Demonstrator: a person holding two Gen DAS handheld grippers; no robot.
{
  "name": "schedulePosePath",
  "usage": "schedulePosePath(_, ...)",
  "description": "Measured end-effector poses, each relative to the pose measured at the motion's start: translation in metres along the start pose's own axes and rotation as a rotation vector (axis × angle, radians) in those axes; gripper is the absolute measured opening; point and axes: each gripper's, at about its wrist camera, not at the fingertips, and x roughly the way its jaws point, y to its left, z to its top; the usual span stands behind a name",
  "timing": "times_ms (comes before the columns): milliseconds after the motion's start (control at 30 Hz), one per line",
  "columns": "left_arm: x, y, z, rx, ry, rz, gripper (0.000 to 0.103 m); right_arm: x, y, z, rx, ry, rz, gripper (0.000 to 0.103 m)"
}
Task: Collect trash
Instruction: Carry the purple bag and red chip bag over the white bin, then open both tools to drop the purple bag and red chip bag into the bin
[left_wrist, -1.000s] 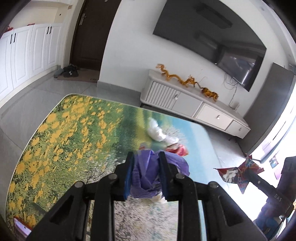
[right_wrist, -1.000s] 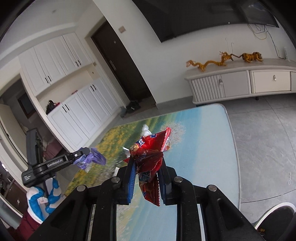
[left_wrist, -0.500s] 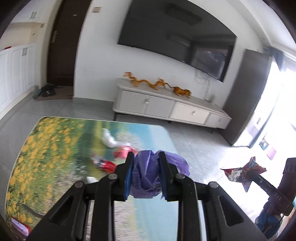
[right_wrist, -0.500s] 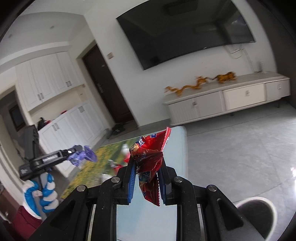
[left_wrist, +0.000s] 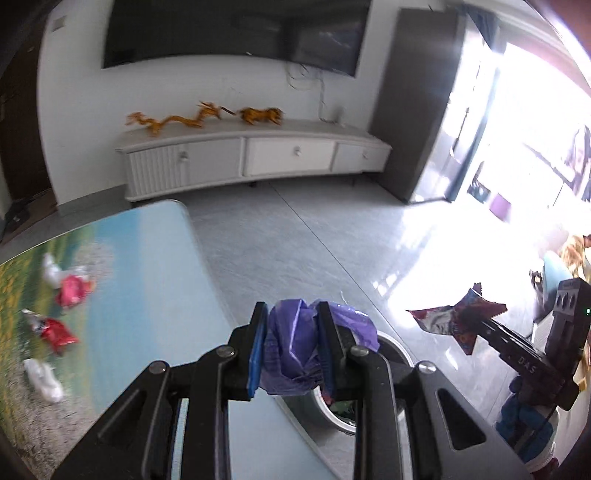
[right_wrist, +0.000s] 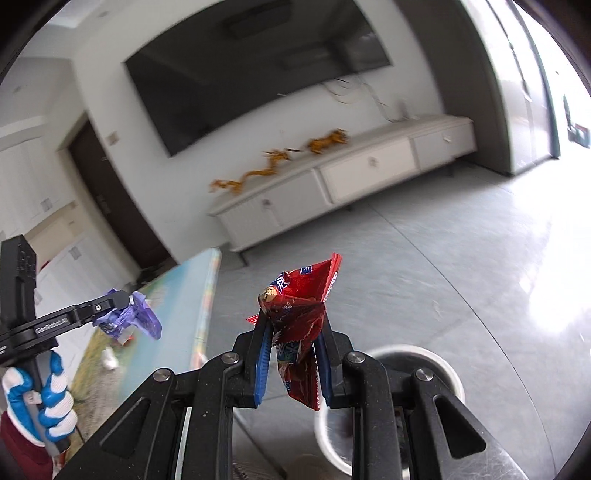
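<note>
Gripping a crumpled purple bag (left_wrist: 295, 347), the left gripper (left_wrist: 292, 350) has its fingers narrowed onto the plastic, which bulges out past the right finger and above both tips. Below and just beyond the fingertips sits the trash bin (left_wrist: 400, 356), its grey rim showing to the right of the fingers and some litter visible inside under the right finger. To the left of the fingers lies the table (left_wrist: 147, 295) with its printed landscape cover, and well off to that side rest more scraps: two red wrappers (left_wrist: 72, 290) and white tissues (left_wrist: 42, 378).

The right gripper (right_wrist: 291, 354) is clamped on a red snack wrapper (right_wrist: 299, 321), whose top stands up above the fingertips and whose lower end hangs between the fingers. The same bin (right_wrist: 436, 360) lies below and to the right of these fingers, partly hidden behind the right finger.

From the right wrist view, the left tool reaches in level from the left, held by a hand (right_wrist: 44, 402) in a blue-and-white glove, the purple bag at its tip over the table's edge. From the left wrist view, the right tool slants in from the lower right, its wrapper held over the floor (left_wrist: 295, 254), to the right of the left fingers. A white cabinet (left_wrist: 251, 162) stands against the far wall.
</note>
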Motion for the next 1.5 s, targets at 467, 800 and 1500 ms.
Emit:
schedulePosePath(467, 0.14, -0.097, -0.028, 0.121, 0.263, -0.089, 0.027, 0.055, -0.099, -0.052, 0.208, 0.19, -0.152, 0.031)
schedulePosePath(800, 0.189, -0.117, -0.043, 0.134, 0.354, -0.133, 0.052, 0.075, -0.119, -0.069, 0.237, 0.256, -0.246, 0.058)
schedulePosePath(1500, 0.07, -0.034, -0.01, 0.036, 0.111, 0.023, 0.065, 0.081, -0.078, -0.054, 0.125, 0.274, -0.263, 0.072)
